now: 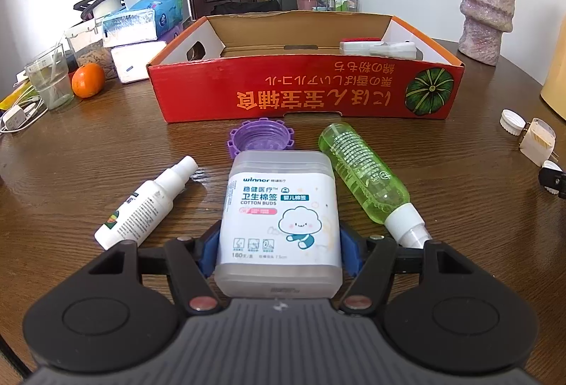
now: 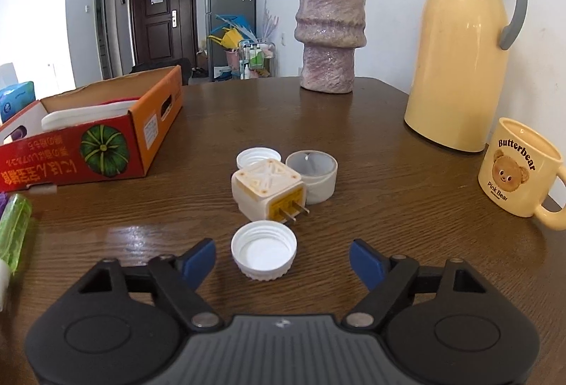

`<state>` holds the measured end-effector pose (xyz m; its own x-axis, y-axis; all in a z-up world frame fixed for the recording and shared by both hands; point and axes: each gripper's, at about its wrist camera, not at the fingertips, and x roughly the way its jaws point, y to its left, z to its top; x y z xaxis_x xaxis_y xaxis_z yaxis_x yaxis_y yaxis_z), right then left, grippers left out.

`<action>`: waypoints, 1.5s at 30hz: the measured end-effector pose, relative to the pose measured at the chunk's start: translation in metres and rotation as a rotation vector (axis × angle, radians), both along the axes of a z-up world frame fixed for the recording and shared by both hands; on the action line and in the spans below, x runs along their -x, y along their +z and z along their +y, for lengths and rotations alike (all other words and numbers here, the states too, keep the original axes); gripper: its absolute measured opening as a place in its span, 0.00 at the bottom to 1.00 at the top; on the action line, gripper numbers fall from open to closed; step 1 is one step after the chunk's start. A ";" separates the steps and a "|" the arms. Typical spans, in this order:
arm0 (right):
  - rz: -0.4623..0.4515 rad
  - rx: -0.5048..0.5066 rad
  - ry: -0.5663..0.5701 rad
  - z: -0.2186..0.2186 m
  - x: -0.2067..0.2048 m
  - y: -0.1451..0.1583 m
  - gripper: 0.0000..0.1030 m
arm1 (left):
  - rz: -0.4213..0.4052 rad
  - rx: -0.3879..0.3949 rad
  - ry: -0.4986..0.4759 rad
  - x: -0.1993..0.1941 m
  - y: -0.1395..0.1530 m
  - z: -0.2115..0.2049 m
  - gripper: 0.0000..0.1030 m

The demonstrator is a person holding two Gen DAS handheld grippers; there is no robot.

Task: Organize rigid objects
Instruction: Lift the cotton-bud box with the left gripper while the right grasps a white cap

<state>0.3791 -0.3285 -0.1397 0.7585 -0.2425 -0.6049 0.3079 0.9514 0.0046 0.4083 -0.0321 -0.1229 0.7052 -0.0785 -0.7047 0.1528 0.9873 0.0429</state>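
Note:
My left gripper [image 1: 279, 252] is shut on a white cotton-bud box [image 1: 279, 219], its blue pads against both sides. A white spray bottle [image 1: 145, 204] lies to its left, a green spray bottle [image 1: 368, 173] to its right, a purple cap [image 1: 261, 139] just beyond. The red cardboard box [image 1: 304, 91] stands behind them and holds white items [image 1: 376, 49]. My right gripper [image 2: 283, 261] is open around a white cap [image 2: 263, 254]. Beyond it lie a cream plug adapter [image 2: 269, 190], a grey ring [image 2: 313, 174] and another white cap [image 2: 258, 157].
On the left stand tissue packs [image 1: 141, 24], a glass [image 1: 51, 81] and an orange [image 1: 88, 80]. A pink vase [image 2: 330, 31], a yellow thermos [image 2: 460, 49] and a bear mug [image 2: 516, 169] stand at the right. The red box [image 2: 88, 144] is left of my right gripper.

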 end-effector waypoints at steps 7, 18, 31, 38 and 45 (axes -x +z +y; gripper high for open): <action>-0.015 -0.008 0.037 0.004 0.004 -0.001 0.38 | 0.000 -0.001 0.004 0.000 0.000 0.002 0.64; -0.072 -0.015 0.067 0.022 0.017 0.004 0.38 | -0.006 -0.002 0.010 0.001 0.001 0.003 0.64; -0.128 -0.031 0.152 0.061 0.028 0.015 0.38 | -0.070 0.009 0.016 0.014 0.017 0.001 0.64; -0.169 -0.044 0.199 0.083 0.031 0.030 0.38 | -0.116 0.029 0.012 0.023 0.036 0.003 0.64; -0.217 -0.044 0.246 0.103 0.030 0.050 0.38 | -0.155 0.034 0.016 0.022 0.056 0.005 0.64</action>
<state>0.3487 -0.2258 -0.0896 0.9033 -0.0132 -0.4287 0.0562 0.9945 0.0878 0.3861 -0.0272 -0.0670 0.8065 -0.0884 -0.5846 0.1313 0.9908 0.0313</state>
